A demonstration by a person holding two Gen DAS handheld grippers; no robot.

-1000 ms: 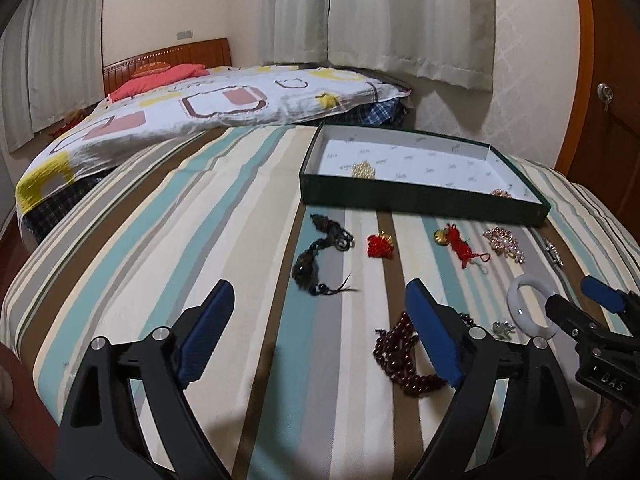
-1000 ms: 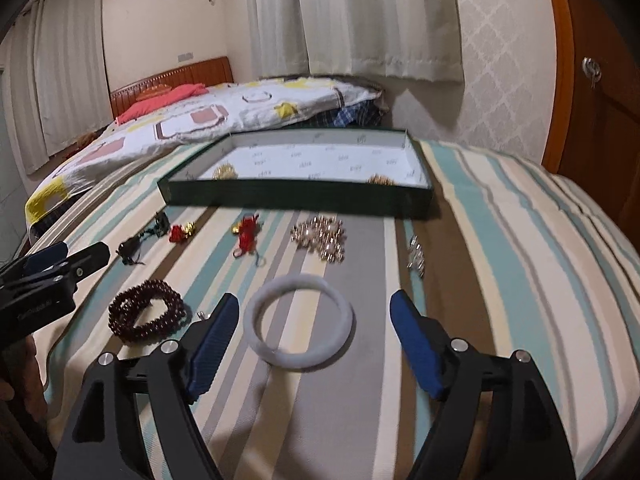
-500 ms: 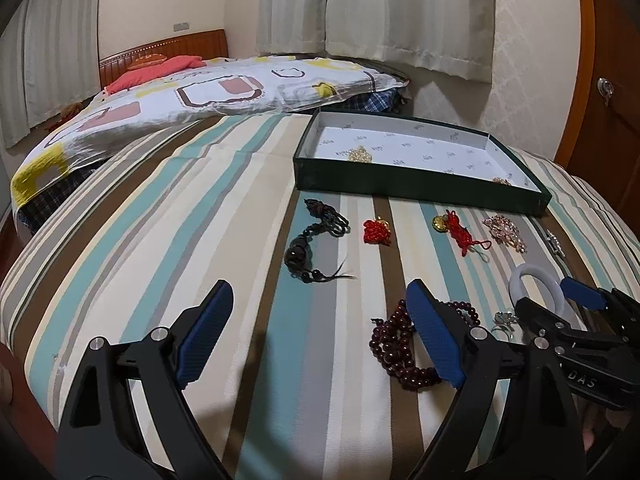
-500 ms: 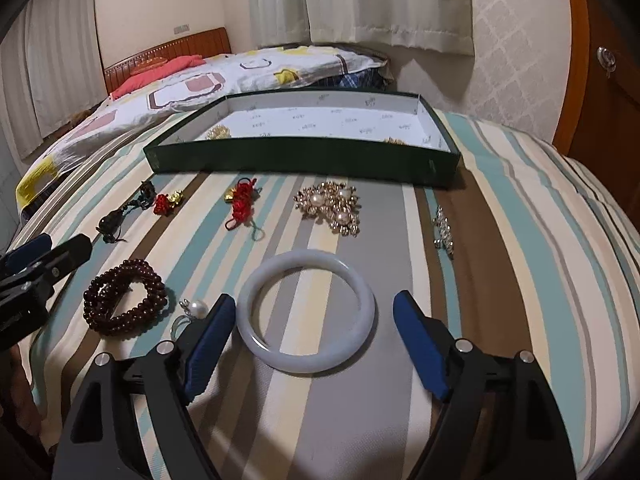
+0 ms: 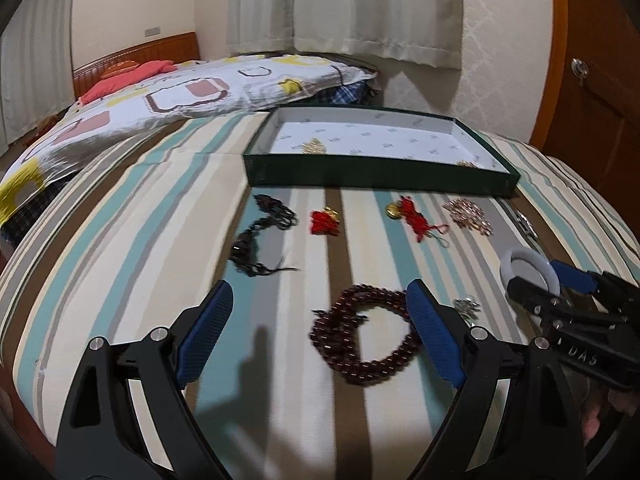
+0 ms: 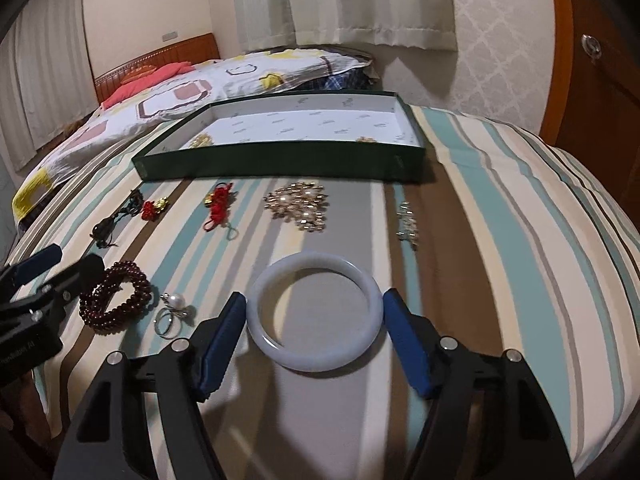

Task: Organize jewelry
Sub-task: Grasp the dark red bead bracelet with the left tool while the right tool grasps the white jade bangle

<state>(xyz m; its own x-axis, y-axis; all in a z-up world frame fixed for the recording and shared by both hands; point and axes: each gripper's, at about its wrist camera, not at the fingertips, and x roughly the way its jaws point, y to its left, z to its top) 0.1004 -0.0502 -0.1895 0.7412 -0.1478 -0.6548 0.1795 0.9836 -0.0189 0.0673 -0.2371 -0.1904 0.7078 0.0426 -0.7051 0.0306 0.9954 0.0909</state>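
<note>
Jewelry lies scattered on a striped bedspread in teal, cream, brown and grey.

Right wrist view: a pale, milky white stone bangle lies flat at lower centre of the frame. The right tool is spread wide, its two blue-padded fingers flanking the bangle, one at each side. Pads look to be at or just beside the rim; contact cannot be confirmed. Nothing is lifted.

Left of the bangle: a small silver ring with a white pearl, then a dark red beaded bracelet coil. Mid-frame row, left to right: black corded pendant, small red knot charm with gold piece, red knotted cord with gold bell, gold-and-pearl cluster piece, small silver crystal piece.

A shallow dark green rectangular box with white printed lining sits behind the row, upper centre. Inside it: one gold item near the left end, one gold item near the right end.

Left wrist view: the left tool is wide open and holds nothing. The beaded coil lies between its fingers, close against the right-hand pad. The right tool appears at the right edge, over the bangle.

A patterned white quilt and red pillow occupy the upper left.
</note>
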